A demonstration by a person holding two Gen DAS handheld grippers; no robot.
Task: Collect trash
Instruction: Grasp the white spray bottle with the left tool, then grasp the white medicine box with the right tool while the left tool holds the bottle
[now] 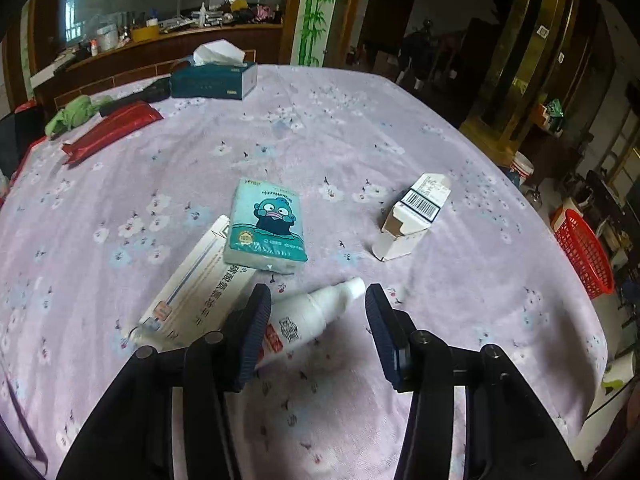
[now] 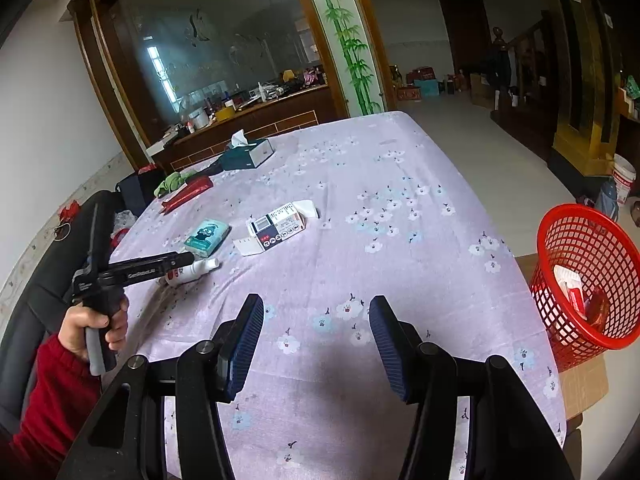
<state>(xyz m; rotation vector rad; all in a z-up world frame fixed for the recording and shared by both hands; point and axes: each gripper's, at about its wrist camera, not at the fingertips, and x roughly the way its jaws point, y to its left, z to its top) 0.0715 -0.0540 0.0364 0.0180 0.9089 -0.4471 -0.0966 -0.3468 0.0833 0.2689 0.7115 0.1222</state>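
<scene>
A white bottle [image 1: 308,316] with a red label lies on the lilac flowered tablecloth [image 1: 360,136]. My left gripper [image 1: 316,304] is open, its fingers on either side of the bottle's neck, not closed on it. A long white box [image 1: 192,292] and a teal tissue pack [image 1: 266,226] lie just left and beyond. An opened white carton [image 1: 412,216] with a barcode lies to the right. My right gripper [image 2: 316,316] hangs open over bare cloth, holding nothing. The right wrist view shows the left gripper [image 2: 188,258] over the bottle [image 2: 194,270].
A red mesh basket [image 2: 576,240] with some wrappers inside stands on a cardboard box beside the table's right edge. At the far left end lie a teal tissue box [image 2: 250,154], a red pouch [image 2: 186,194] and a green cloth [image 2: 170,182]. A hand in a red sleeve [image 2: 44,392] holds the left gripper.
</scene>
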